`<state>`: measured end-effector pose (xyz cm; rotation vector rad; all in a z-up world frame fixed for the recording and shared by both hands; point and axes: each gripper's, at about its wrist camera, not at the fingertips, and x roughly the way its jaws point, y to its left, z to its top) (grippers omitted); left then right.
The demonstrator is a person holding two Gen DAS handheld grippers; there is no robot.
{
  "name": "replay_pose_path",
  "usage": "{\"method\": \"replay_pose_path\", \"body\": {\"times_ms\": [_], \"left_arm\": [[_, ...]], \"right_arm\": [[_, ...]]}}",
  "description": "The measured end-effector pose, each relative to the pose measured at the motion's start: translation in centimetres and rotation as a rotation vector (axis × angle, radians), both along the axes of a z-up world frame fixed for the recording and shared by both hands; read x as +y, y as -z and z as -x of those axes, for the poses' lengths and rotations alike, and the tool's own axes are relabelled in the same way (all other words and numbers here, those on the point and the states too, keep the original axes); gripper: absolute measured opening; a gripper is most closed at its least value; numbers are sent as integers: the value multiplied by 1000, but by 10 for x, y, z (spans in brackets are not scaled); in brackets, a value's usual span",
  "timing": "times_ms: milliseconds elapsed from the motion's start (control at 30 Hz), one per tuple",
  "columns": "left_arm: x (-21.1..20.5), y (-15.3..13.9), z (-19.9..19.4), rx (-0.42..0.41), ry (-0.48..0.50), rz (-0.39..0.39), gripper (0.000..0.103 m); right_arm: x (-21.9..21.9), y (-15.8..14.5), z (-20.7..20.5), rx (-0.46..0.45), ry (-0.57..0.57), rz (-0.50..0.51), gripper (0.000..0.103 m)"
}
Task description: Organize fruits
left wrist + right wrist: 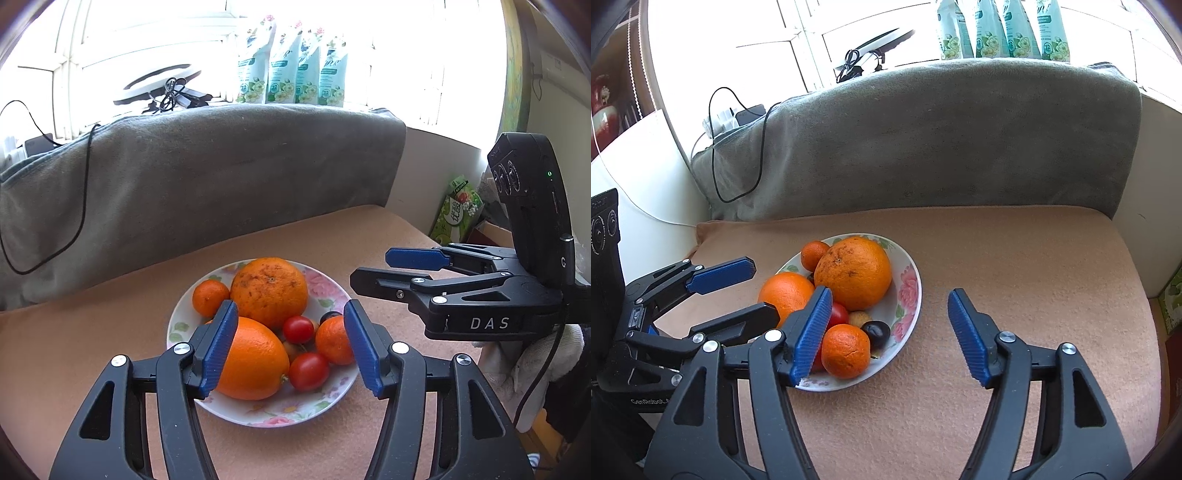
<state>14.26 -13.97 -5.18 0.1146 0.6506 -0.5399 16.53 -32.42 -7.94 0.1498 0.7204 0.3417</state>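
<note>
A grey blanket (923, 140) drapes over a backrest behind the bench (1015, 277), which is covered in a peach-coloured cloth. On the sill behind stand four pale green refill pouches (291, 66).

A floral plate (908, 291) rests on the bench, left of centre in the right wrist view, and holds all the fruit. The biggest piece is a rough-skinned orange (269, 291) at the far side of the plate; a smoother orange (255, 363) lies nearer. Three small tangerines sit around them: one at the far left (209, 297), one at the near right (334, 339). Two cherry tomatoes (308, 371) lie between the smooth orange and the near tangerine, beside a dark plum (875, 332) and a small tan fruit (858, 318).

The left tool (291, 350) hovers over the near edge of the plate, its blue pads spread with nothing pinched. The right tool (886, 339) is spread too, empty, its left pad over the plate and its right pad over bare cloth.
</note>
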Motion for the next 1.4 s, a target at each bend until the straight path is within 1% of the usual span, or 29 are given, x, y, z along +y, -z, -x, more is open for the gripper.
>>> {"method": "replay_pose_path", "body": {"times_ms": [67,100,133,167,200,233,300,467,533,600,700,900,1033,1200,1300,1400], "left_arm": [[0,1,1,3,-4,-8,65],[0,1,2,5,-6,-14,72],[0,2,3,4,-9,-22,75],[0,2,4,1,-16,-27,75],[1,2,5,0,-23,-30,75],[2,2,5,3,-31,-31,77],[5,2,6,11,-50,-32,82],[11,4,7,26,-80,-47,82],[14,6,8,34,-93,-49,82],[17,8,9,46,-101,-47,82],[22,10,13,56,-114,-46,82],[38,13,18,72,-149,-16,82],[50,14,22,75,-177,3,82],[62,12,32,68,-202,18,82],[66,11,36,65,-216,21,82],[70,9,39,61,-231,26,82]], "right_arm": [[1,0,1,3,3,5,69],[1,1,2,5,7,9,69],[1,1,2,8,7,11,71],[2,2,2,12,8,13,73],[2,2,2,15,11,15,79],[3,2,3,16,14,16,82],[3,2,5,14,16,17,82],[5,2,8,23,24,35,84],[6,2,9,28,30,35,91],[6,2,12,27,34,29,94],[9,1,16,27,38,34,95],[14,-6,27,26,72,47,95],[21,-12,36,29,115,81,95],[31,-24,51,-17,146,131,95],[35,-30,58,-49,147,150,103],[40,-36,64,-76,146,170,103]]}}
